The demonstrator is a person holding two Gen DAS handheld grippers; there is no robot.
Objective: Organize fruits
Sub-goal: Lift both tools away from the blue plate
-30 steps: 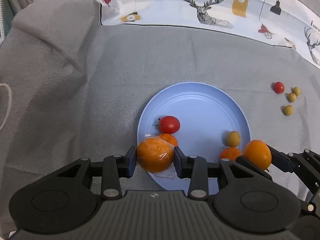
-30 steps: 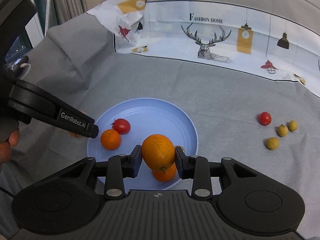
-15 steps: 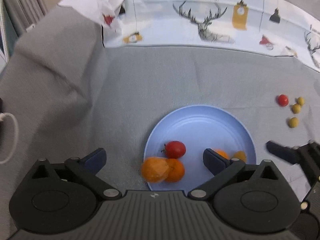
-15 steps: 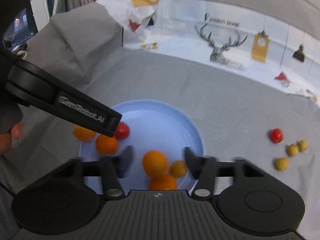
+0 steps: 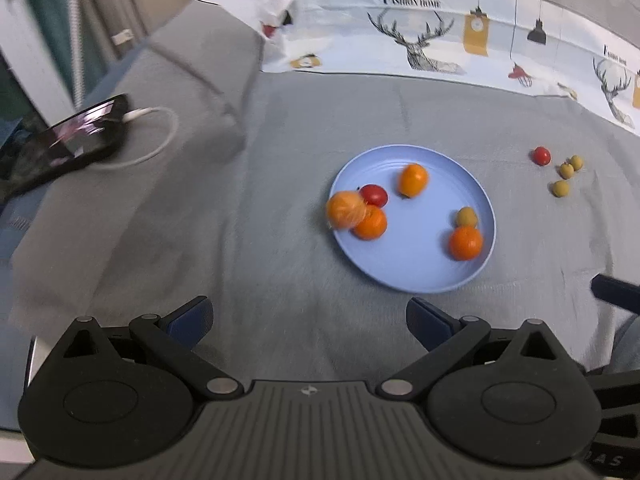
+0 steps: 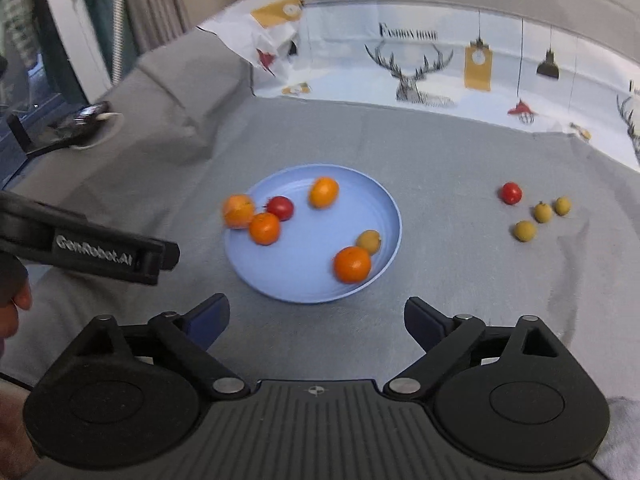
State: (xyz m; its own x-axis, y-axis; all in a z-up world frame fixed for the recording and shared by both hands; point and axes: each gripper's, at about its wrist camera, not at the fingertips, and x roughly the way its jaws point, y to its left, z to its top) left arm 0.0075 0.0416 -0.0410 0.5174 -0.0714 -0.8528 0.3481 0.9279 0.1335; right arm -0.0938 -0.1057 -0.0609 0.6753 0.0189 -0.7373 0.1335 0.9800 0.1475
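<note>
Gaping empty, both grippers' fingers [image 5: 308, 318] [image 6: 316, 316], just opened, over round glossy fruit on smooth blue plate [image 5: 420, 272].

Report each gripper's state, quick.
Left gripper: open, jaws just spread, nothing between them.
Right gripper: open, jaws just spread, nothing between them.

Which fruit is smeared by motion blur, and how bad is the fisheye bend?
Left wrist view: wrapped orange at the blue plate rim is most smeared; deer-print cloth edge bows. Right wrist view: every plate fruit is soft, including the near orange; corners are dark.
</note>
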